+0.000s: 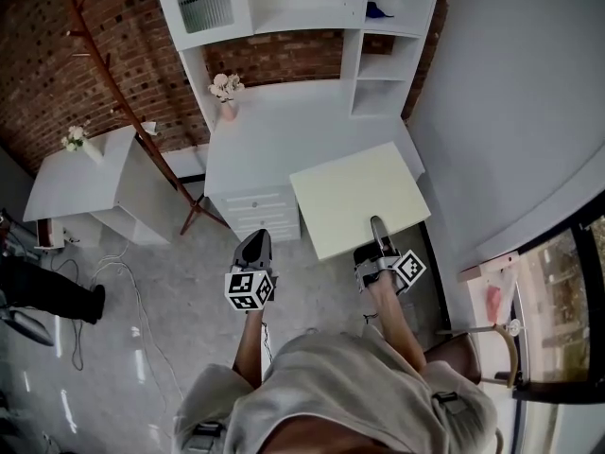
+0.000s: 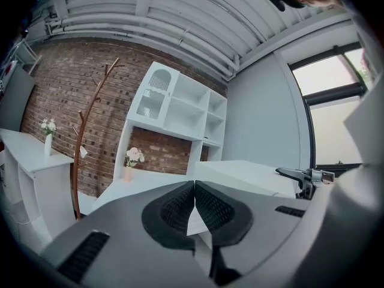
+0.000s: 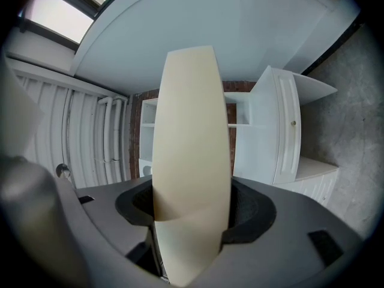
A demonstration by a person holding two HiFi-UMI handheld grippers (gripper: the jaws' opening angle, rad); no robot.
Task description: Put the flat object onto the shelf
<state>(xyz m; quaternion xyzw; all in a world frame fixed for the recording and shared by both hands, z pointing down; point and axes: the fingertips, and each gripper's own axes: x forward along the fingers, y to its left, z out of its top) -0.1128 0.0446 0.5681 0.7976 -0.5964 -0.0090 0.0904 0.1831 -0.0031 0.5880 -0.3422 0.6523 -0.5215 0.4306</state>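
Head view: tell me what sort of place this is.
Likely a home-style study corner, perhaps staged: a white desk topped by a shelf unit against a brick wall, a wooden coat rack beside it, and a flower vase on the desk.

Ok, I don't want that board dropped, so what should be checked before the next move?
1. Right claw shut on the flat board: ok.
2. Left claw free to help: ok, shut on nothing.
3. Board at the shelf: not ok, it is short of it, over the front edge of the desk.
4. Middle compartment free: ok, looks bare; a blue item lies in the right one.
5. Board fits that compartment: cannot tell.
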